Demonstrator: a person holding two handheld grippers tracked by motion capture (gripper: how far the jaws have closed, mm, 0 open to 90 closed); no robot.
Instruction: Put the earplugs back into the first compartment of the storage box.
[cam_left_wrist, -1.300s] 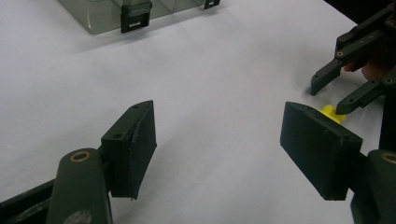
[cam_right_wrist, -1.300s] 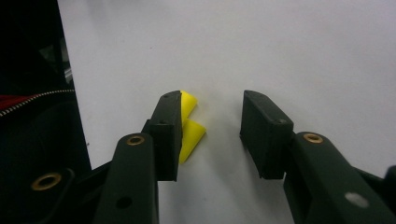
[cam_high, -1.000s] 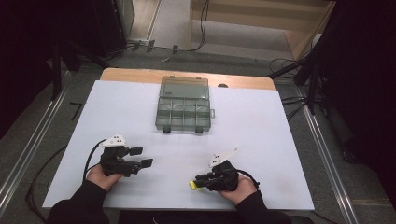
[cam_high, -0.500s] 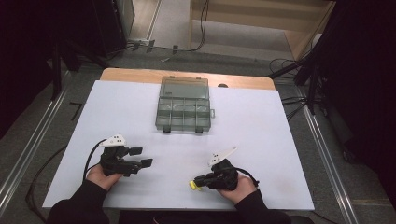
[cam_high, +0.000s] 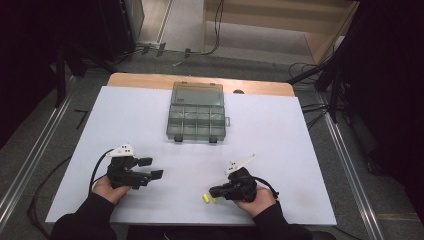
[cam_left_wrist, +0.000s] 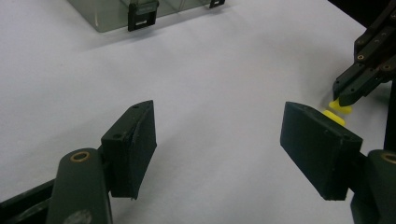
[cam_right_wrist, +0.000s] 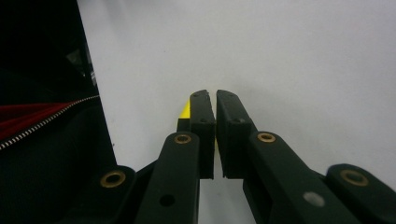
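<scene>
Yellow pieces (cam_high: 205, 199) at lower centre lie unsorted beside our closed, empty-looking right gripper (cam_high: 214, 191); left gripper (cam_high: 150, 168) gapes open, compartment box (cam_high: 196, 118) awaits above.

A white-topped table (cam_high: 280, 145) carries a closed clear compartment box (cam_high: 196, 112) well ahead of both grippers, and small yellow pieces (cam_high: 205, 198) at the right gripper (cam_high: 214, 191) tips

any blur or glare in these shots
High view: even light, sharp, dark surround beyond the table. Left gripper view: open jaws soft, box slightly blurred. Right gripper view: near jaws blurred, yellow piece mostly hidden, no glare.
</scene>
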